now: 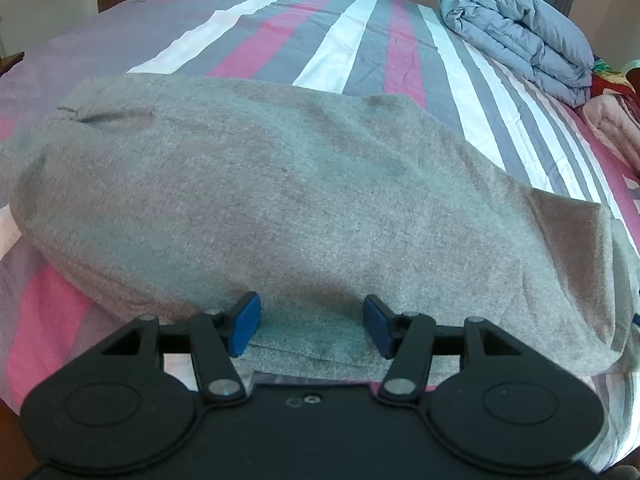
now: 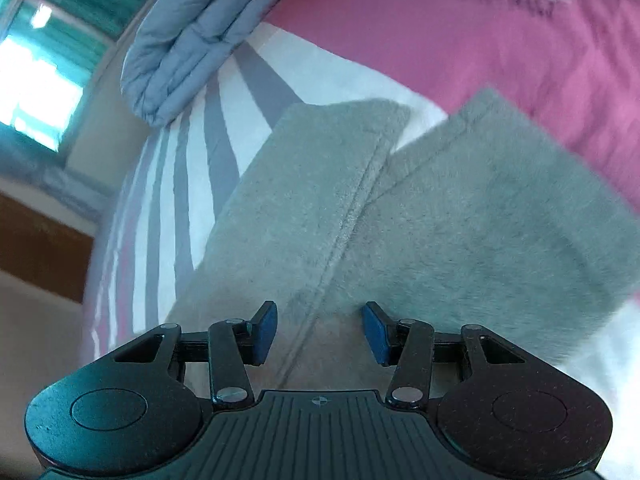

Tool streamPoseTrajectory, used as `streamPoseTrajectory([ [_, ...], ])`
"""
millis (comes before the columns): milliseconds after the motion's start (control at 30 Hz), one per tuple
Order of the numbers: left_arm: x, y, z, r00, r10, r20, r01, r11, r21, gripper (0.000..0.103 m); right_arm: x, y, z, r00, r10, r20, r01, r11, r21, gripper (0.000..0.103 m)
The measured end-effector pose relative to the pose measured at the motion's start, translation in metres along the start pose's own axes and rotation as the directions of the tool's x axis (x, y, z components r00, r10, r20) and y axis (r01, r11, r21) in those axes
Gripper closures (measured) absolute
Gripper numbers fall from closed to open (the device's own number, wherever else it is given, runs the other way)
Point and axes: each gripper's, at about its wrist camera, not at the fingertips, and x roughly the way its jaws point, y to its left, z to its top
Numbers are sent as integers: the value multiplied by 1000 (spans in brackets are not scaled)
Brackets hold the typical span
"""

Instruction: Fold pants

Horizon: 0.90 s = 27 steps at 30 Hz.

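Note:
Grey fleece pants lie folded in a thick bundle across the striped bed. My left gripper is open, its blue pads on either side of the bundle's near edge, with a lower fabric layer between them. In the right wrist view the pants show two leg ends with hems, one overlapping the other along a seam. My right gripper is open just above that fabric, holding nothing. The view is tilted and slightly blurred.
A folded blue-grey quilt lies at the far right of the bed and also shows in the right wrist view. Pink and patterned bedding is piled at the right edge. A window and a brown panel are beyond the bed.

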Motion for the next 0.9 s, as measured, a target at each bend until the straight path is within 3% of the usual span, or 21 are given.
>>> streamPoseTrajectory([
  [67, 0, -2, -1, 1000, 7, 2, -7, 1000, 4, 53, 6, 1, 1, 998, 36, 47, -37, 999, 13, 55],
  [100, 0, -2, -1, 1000, 8, 3, -8, 1000, 5, 53, 9, 1, 2, 997, 38, 68, -39, 999, 13, 62],
  [133, -1, -2, -1, 1000, 7, 3, -7, 1000, 4, 53, 14, 1, 3, 997, 29, 74, -31, 999, 20, 98],
  [233, -1, 0, -1, 1000, -3, 0, 3, 1000, -4, 53, 6, 2, -4, 992, 25, 121, -30, 999, 37, 98],
  [333, -1, 0, 0, 1000, 1, -2, -1, 1000, -1, 53, -20, 25, -9, 981, 5, 192, 16, 994, -108, 98],
  [467, -2, -1, -2, 1000, 3, 6, -3, 1000, 10, 53, -68, 60, -19, 964, 36, 263, 48, 951, -306, 98],
  [600, -4, 0, -3, 1000, -9, 11, 9, 1000, 12, 53, -100, 63, -40, 955, 45, 294, 63, 935, -349, 98],
  [667, -3, -1, -4, 1000, -6, 13, 6, 1000, 22, 53, -102, 50, -57, 961, -1, 278, 109, 921, -374, 98],
  [767, -3, -2, -4, 1000, 0, 13, -1, 999, 33, 53, -68, 15, -72, 975, -174, 139, 208, 933, -294, 98],
  [800, -4, -2, -4, 1000, -1, 12, 0, 999, 32, 53, -64, 2, -73, 977, -182, 115, 204, 951, -233, 98],
  [900, -4, -2, -4, 1000, 1, 13, -1, 1000, 30, 53, -80, -7, -70, 987, -81, 142, 99, 988, -121, 98],
])
